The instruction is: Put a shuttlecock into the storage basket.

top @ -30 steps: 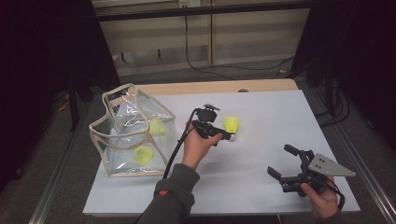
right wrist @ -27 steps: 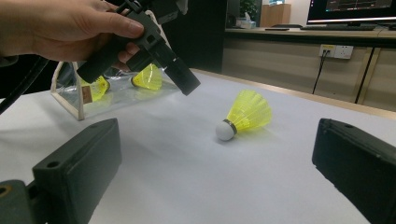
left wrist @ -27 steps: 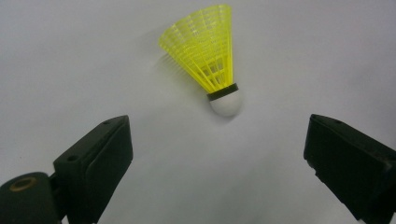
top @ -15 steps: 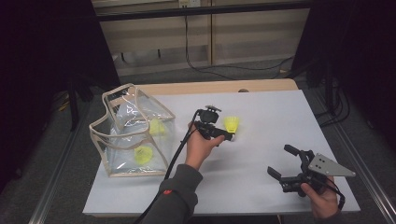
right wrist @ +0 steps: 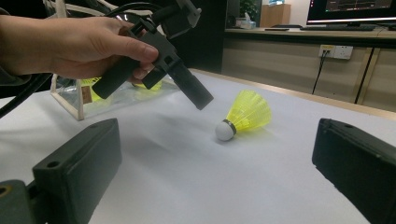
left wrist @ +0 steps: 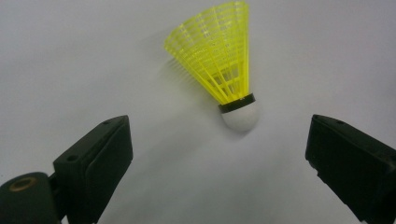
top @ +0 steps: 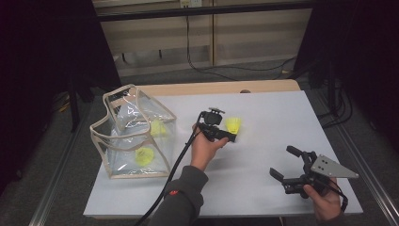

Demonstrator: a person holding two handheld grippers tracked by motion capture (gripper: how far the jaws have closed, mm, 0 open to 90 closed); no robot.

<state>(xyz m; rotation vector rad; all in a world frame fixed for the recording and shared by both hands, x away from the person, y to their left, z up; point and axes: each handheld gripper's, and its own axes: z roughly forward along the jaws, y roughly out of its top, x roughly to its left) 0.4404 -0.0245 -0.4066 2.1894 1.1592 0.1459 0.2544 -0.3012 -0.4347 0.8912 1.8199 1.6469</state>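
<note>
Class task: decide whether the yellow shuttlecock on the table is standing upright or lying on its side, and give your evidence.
Lying on its side. The shuttlecock rests on the white table, with its white cork tip and its skirt edge both touching the surface.

Even overhead light is falling on the white table, leaving it bright while the room around the table is sinking into near black. The yellow shuttlecock is casting only a faint, soft shadow beside its cork in the left gripper view, where its edges are blurring slightly. Glare is streaking the clear bag left of the shuttlecock. Nearby jaws are showing soft and unfocused in both gripper views.
</note>
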